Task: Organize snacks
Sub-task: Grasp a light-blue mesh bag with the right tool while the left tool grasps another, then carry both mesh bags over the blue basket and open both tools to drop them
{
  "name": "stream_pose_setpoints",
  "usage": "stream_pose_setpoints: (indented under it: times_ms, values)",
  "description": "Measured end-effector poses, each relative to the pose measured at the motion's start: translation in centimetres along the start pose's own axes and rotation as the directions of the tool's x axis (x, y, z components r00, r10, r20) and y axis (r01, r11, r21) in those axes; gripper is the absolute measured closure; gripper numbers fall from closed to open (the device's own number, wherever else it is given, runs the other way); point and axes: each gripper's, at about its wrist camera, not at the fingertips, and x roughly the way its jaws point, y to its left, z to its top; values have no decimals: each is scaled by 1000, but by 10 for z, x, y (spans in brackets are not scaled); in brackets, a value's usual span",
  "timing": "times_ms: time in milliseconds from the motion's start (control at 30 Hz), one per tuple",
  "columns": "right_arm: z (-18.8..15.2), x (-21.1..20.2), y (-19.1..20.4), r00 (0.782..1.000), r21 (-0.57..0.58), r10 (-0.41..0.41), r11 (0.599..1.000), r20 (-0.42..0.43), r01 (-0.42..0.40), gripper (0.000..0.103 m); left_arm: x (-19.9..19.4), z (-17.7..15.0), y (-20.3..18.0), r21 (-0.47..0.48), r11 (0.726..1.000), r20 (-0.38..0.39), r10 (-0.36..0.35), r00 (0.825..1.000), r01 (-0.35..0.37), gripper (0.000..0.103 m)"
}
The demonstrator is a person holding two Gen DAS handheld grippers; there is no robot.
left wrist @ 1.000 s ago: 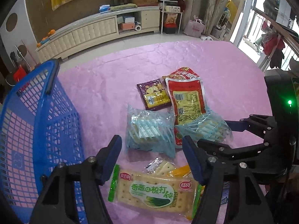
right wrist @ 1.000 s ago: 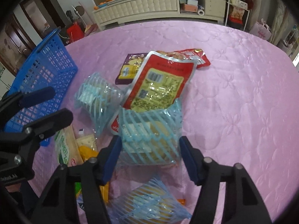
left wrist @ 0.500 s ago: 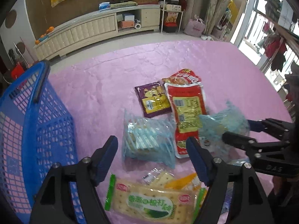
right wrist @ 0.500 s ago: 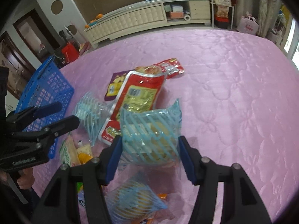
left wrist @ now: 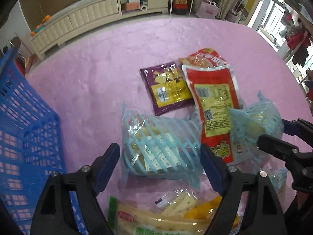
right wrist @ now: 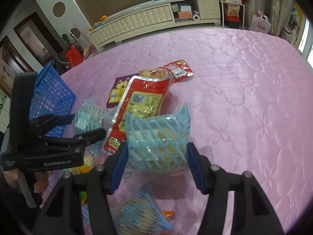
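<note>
My left gripper (left wrist: 159,162) points down at a blue-striped cracker pack (left wrist: 158,143) lying on the pink cloth. Its jaws are opening and stand on either side of the pack without pressing on it. My right gripper (right wrist: 156,166) is shut on a second blue-striped pack (right wrist: 156,145), held just above the cloth; the left wrist view shows this pack (left wrist: 254,123) at the right. A red pouch (left wrist: 213,98) and a purple packet (left wrist: 168,90) lie beyond. The left gripper (right wrist: 90,124) also shows at the left of the right wrist view.
A blue mesh basket (left wrist: 25,137) stands at the left, close to my left gripper. A green-labelled cracker pack (left wrist: 156,221) lies under my left gripper. A third striped pack (right wrist: 137,215) lies under the right one. Pink cloth (right wrist: 244,98) stretches to the right.
My left gripper has sunk toward the striped pack and its jaws have spread wider around it. My right gripper has carried its striped pack a little up and to the right.
</note>
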Motion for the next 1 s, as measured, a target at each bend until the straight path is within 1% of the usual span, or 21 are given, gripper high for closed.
stream_pose_setpoints:
  times_ms: [133,167,200,300,400,500,600,667,767,800,900,1000]
  values:
    - [-2,2,-5,1000,15,4,1000,-6,-4,39,4,-2,-4,15,1000,20,13,1000,-14,23]
    - [-4,2,-7,1000,19,6,1000,-6,-6,39,4,-1,-5,17,1000,24,12,1000,-12,25]
    - [-4,2,-7,1000,21,8,1000,-7,-8,39,4,-2,-6,15,1000,28,6,1000,-6,30]
    - [-5,1,-6,1000,19,5,1000,-7,-5,39,1,-1,-5,-12,999,32,-33,999,33,38]
    - [-5,-4,-5,1000,18,1,1000,-4,0,39,-7,-2,-5,-27,998,49,-49,998,50,40]
    - [-3,-12,-2,1000,18,4,1000,7,-4,39,-24,-9,-9,-1,999,85,-41,996,42,40]
    - [-2,-22,5,1000,6,-5,1000,18,5,39,-38,-12,-12,1,998,116,-60,991,61,40]
    - [-3,-33,9,1000,-2,-4,1000,30,4,39,-51,-15,-15,3,998,139,-70,988,70,40]
    - [-4,-52,16,999,-16,-11,1000,54,12,39,-69,-19,-18,14,998,172,-62,983,61,40]
    - [-4,-59,19,998,-20,-15,1000,63,16,39,-77,-22,-18,12,998,187,-60,980,59,40]
    - [-7,-76,27,996,-27,-23,999,85,25,39,-98,-28,-18,8,996,219,-86,972,86,40]
    - [-7,-92,36,994,-27,-23,999,110,26,39,-116,-35,-21,21,997,248,-82,965,79,40]
